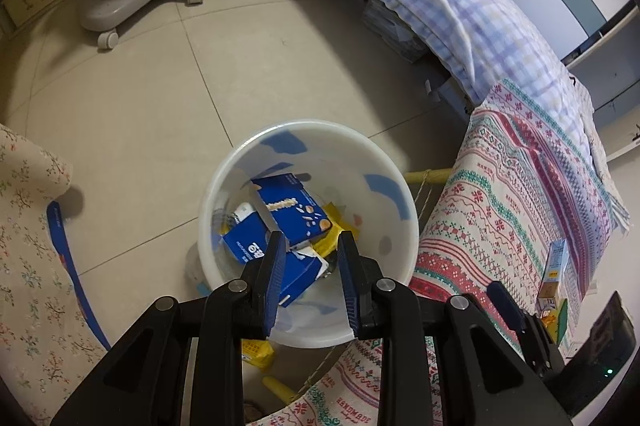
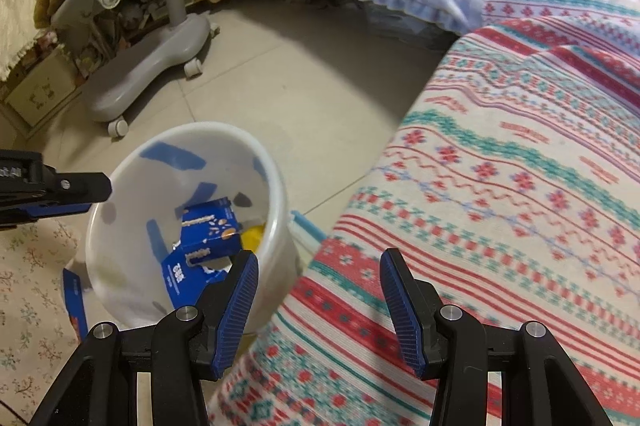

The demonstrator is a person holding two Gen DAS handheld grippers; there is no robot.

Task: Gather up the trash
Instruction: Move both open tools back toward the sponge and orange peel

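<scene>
Left gripper (image 1: 308,250) open, empty over white bin (image 1: 404,194) holding blue cartons (image 1: 294,212); right gripper (image 2: 318,280) open, empty. Small carton (image 1: 554,272) lower right remains uncollected.

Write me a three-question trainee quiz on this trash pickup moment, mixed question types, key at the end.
1. True or false: the left tongs are shut on a blue box.
2. Multiple choice: the bin stands on A) the bed, B) the tiled floor, C) the patterned cloth.
3. Fill in: the small carton still to collect stands on the ____ cloth.

Key
1. False. Both the left tongs and the right tongs are open and hold nothing; the blue boxes lie inside the bin.
2. B
3. patterned
</scene>
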